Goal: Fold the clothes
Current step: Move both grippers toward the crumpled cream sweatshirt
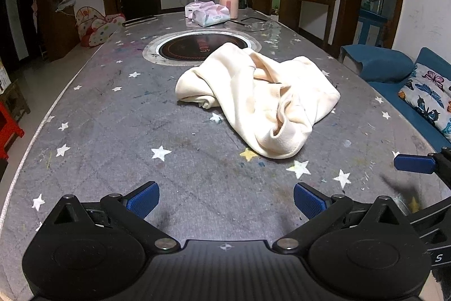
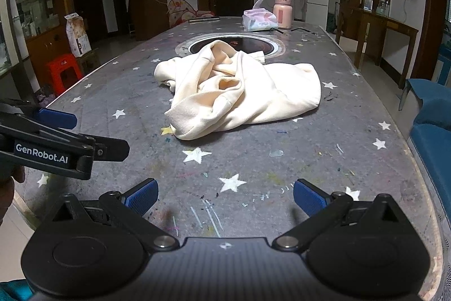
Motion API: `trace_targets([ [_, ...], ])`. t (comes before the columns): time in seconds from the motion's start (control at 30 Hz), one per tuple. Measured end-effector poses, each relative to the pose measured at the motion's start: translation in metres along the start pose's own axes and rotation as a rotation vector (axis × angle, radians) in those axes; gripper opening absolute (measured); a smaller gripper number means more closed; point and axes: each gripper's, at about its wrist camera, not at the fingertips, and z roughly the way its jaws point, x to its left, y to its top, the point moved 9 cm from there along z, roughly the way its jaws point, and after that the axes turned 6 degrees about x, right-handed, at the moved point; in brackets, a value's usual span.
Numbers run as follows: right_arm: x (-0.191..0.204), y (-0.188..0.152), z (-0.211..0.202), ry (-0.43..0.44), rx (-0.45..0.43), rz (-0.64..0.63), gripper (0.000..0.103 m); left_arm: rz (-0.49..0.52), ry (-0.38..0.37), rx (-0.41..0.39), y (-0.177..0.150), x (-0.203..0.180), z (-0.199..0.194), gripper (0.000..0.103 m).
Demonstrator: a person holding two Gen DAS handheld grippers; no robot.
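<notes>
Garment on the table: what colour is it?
Plain cream garment, no pattern; the right wrist view shows it best.

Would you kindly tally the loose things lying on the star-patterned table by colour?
Cream: 1, the crumpled garment
Pink: 2, the flask and the tissue pack
Total: 3 on the table; some dark, thin items at the far edge are too small to identify.

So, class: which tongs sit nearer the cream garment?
Neither clearly. Left tongs and right tongs both hover open over the table, short of the garment, touching nothing.
</notes>
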Motion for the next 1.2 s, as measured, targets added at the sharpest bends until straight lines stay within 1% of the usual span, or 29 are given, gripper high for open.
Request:
trace_targets([
  [0.73,0.003,0.017,0.016,0.027,0.028,0.004,0.103,-0.011,-0.008,0.04,0.016,0.002,0.019,0.103],
  [1.2,-0.001,0.023,0.026,0.025,0.057,0.013,0.103,-0.016,-0.009,0.058,0.026,0.001,0.026,0.103],
])
